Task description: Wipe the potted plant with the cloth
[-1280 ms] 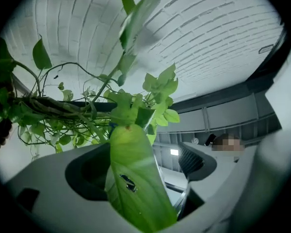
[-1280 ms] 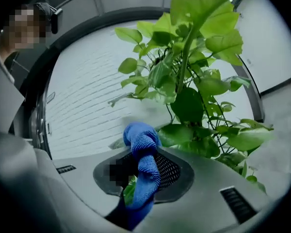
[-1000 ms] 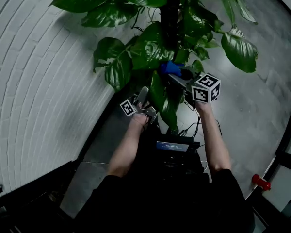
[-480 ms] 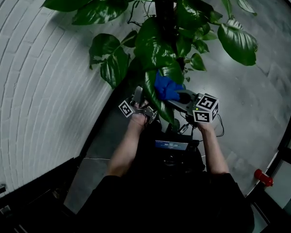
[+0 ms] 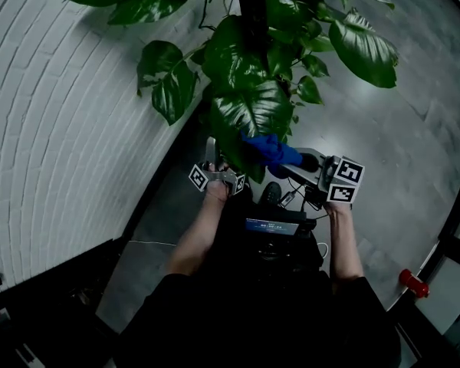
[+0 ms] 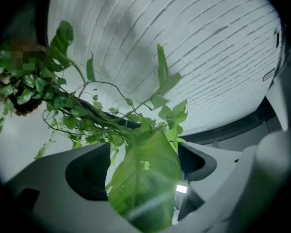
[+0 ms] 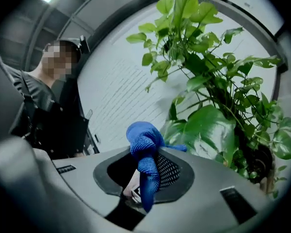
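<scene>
The potted plant (image 5: pixel 249 67) spreads big glossy leaves around a dark central pole; its pot is hidden. My right gripper (image 5: pixel 282 159) is shut on a bunched blue cloth (image 5: pixel 268 149), which presses on the lower tip of a large leaf (image 5: pixel 253 112). In the right gripper view the cloth (image 7: pixel 145 152) bulges up from between the jaws of the gripper (image 7: pixel 148 176), with the plant (image 7: pixel 218 106) just beyond. My left gripper (image 5: pixel 211 153) stands upright at that leaf's left edge. In the left gripper view its jaws stand apart and a broad leaf (image 6: pixel 145 178) lies between them.
A white brick wall (image 5: pixel 69 129) curves along the left, close behind the plant. Grey floor (image 5: pixel 414 129) lies to the right, with a red object (image 5: pixel 412 284) near a dark frame. A device with a lit screen (image 5: pixel 272 227) and cables hangs at the person's chest.
My right gripper has drawn the blue cloth down the large leaf toward the person, baring the leaf's upper face. The left gripper has stayed nearly in place.
</scene>
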Demonstrator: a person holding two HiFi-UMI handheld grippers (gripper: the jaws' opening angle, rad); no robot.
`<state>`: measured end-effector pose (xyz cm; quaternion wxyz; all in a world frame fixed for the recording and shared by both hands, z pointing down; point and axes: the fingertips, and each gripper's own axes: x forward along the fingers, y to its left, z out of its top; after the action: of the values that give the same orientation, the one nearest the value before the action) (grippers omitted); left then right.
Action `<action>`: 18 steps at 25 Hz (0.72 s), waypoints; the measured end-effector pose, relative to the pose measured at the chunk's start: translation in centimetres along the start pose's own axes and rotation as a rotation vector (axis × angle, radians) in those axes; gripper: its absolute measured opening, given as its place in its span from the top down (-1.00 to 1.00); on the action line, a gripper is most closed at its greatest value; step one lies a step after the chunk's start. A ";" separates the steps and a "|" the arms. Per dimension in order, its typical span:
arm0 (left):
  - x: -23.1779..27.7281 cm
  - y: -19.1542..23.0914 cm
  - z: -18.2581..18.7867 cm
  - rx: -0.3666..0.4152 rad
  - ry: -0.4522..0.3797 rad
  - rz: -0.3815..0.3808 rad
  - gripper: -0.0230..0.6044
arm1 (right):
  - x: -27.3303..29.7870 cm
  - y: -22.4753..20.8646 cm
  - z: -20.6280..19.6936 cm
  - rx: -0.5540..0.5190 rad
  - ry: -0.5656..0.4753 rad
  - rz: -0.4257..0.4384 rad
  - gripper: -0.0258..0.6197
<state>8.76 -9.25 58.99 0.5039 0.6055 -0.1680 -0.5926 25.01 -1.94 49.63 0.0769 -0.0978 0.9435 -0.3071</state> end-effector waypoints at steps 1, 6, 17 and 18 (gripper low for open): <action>-0.8 0.8 0.2 0.002 -0.023 0.027 -0.54 | -1.1 0.3 1.3 0.003 -0.058 0.015 0.62; -1.4 2.1 -1.5 0.055 0.037 0.077 -0.54 | -4.7 -1.8 7.9 -0.094 -0.196 -0.092 0.62; 1.6 -3.9 -5.9 -0.028 0.186 -0.127 -0.54 | 3.5 -12.4 13.0 -0.293 -0.064 -0.334 0.62; 1.7 -4.3 -6.1 -0.028 0.199 -0.134 -0.54 | 4.6 -12.9 12.4 -0.302 -0.031 -0.329 0.62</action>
<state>12.93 -6.23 53.32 0.4859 0.6639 -0.0680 -0.5643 24.91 -20.20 46.96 0.0248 -0.2653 0.9488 -0.1693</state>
